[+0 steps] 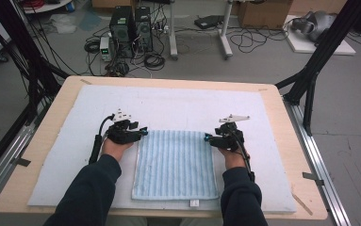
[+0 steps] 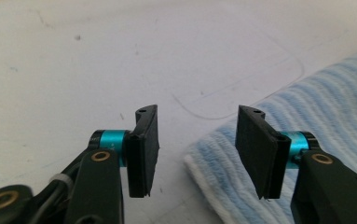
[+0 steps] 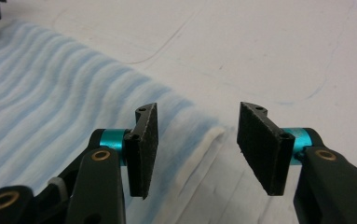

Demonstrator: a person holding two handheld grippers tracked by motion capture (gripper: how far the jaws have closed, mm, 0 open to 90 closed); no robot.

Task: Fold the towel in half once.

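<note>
A folded blue-striped towel (image 1: 176, 165) lies flat on the white mat (image 1: 178, 106) covering the table (image 1: 272, 94), near the person's edge. The left gripper (image 1: 143, 132) sits at the towel's far left corner and the right gripper (image 1: 208, 137) at its far right corner. Both sets of jaws are spread, pinching nothing, with the corners lying loose between them.

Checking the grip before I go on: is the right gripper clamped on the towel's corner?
No: the right gripper stands open, the striped blue towel corner lying flat between its jaws, untouched by either pad.
</note>
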